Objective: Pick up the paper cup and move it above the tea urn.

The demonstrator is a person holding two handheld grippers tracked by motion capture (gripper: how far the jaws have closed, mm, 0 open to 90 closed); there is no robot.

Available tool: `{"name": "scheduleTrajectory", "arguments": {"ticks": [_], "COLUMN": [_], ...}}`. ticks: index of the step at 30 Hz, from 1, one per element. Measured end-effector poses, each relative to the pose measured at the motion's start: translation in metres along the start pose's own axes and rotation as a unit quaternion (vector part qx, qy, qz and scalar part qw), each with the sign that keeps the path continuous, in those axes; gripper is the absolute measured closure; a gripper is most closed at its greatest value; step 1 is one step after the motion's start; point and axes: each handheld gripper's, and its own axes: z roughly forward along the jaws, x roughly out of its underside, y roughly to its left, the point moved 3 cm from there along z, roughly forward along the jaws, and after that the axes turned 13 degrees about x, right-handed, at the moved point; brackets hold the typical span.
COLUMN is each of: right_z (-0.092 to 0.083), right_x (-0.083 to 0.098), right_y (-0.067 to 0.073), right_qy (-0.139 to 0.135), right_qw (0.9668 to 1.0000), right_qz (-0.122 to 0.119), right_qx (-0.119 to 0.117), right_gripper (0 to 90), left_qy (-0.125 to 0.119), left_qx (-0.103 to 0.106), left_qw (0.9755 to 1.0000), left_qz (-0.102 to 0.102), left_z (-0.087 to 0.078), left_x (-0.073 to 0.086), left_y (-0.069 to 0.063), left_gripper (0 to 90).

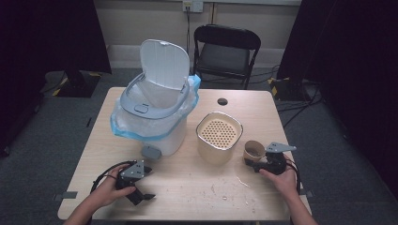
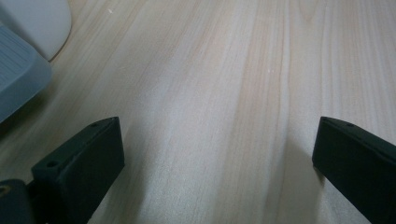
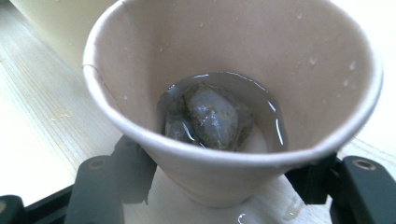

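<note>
Two hand-held grippers on the desk (image 1: 187, 197), one per hand. Right hand-held gripper (image 3: 219, 186) grasps a paper cup (image 3: 233, 93): its black jaws sit on either side of the cup's lower body, roughly half spread, and press against the wall. In the high view the same right hand-held gripper (image 1: 253, 161) and cup (image 1: 254, 150) sit near the desk's right edge, just beside the cream strainer pot (image 1: 218, 136). Cup stands upright on the desk and holds a shallow pool of liquid with a wet grey-green lump (image 3: 210, 116) (looks like a used tea bag, hard to be sure). Droplets on the inner wall, wet patch on the desk under the cup.

Left hand-held gripper (image 2: 219, 158) is released: jaws spread wide, bare wood between them, nothing touched. In the high view the left hand-held gripper (image 1: 136, 187) rests low at the front left, near the bin (image 1: 155, 122), whose lid is raised and whose bag is folded over the rim. Bin pedal (image 2: 21, 70) cuts into the left gripper view's corner, blurred.

Hard to make out: cup base is hidden behind its own rim and the jaws; jaw tips cut off at the frame bottom. Crumbs or flecks (image 1: 225, 190) on the front of the desk, too small to identify.
</note>
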Motion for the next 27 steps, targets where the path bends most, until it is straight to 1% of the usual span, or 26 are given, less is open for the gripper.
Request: {"name": "scheduleTrajectory", "arguments": {"ticks": [3, 5, 12, 16, 19, 27], "right_z": [-0.001, -0.003, -0.009, -0.012, -0.014, -0.017], "right_x": [-0.001, -0.003, -0.019, -0.03, -0.038, -0.054], "right_y": [-0.002, -0.003, -0.008, -0.011, -0.012, -0.012], "right_qy": [0.002, -0.002, 0.0, 0.003, 0.004, 0.009], "right_qw": [1.0, 1.0, 0.9999, 0.9997, 0.9997, 0.9996], "right_qz": [-0.001, 0.006, 0.005, -0.002, -0.004, -0.013], "right_qx": [0.004, 0.002, 0.013, 0.022, 0.025, 0.024], "right_gripper": [35.8, 36.1, 37.1, 37.4, 37.6, 37.9], "left_qy": [-0.001, -0.001, -0.003, -0.002, -0.003, 0.0], "left_qx": [0.0, 0.0, 0.001, 0.0, 0.002, 0.0], "left_qw": [1.0, 1.0, 1.0, 1.0, 1.0, 1.0], "left_qz": [0.0, 0.0, 0.0, 0.0, 0.0, 0.0], "left_z": [0.0, 0.0, 0.0, 0.0, 0.0, 0.0], "left_x": [0.0, 0.0, 0.0, 0.0, 0.0, 0.0], "left_y": [0.0, 0.0, 0.0, 0.0, 0.0, 0.0], "left_gripper": [1.5, 1.6, 1.5, 1.5, 1.5, 1.5]}}
